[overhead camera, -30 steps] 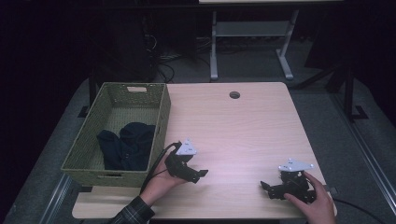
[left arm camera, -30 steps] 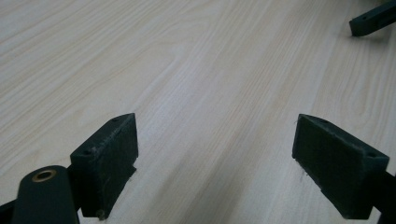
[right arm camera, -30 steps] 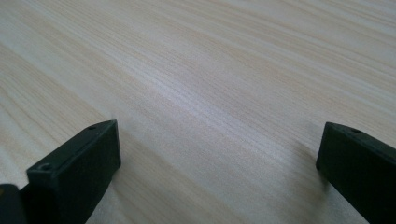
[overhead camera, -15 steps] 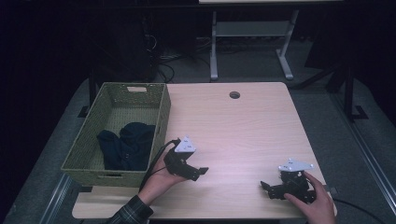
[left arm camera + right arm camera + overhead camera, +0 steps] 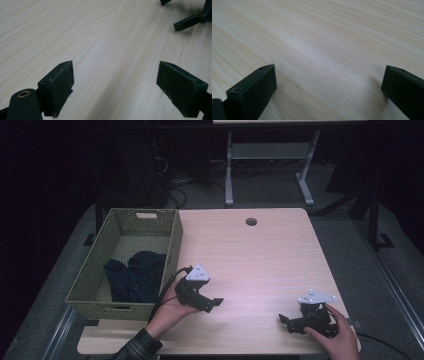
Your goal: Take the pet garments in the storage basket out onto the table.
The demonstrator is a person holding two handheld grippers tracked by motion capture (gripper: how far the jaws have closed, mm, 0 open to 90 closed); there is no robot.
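Your left gripper [image 5: 212,303]: jaws spread, empty, raised near the green woven basket [image 5: 172,237] holding dark cloth [image 5: 135,275]. Right gripper [image 5: 287,322]: spread, parked on the pale wooden table [image 5: 260,260].

Pale wooden table [image 5: 260,255], green woven basket [image 5: 170,232] on its left edge

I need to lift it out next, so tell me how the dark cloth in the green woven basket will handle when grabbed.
The dark crumpled cloth lies in soft folds, so it will probably hang limp and drape. It looks light. It sits deep in the green woven basket, so a trailing edge may drag on the wall.
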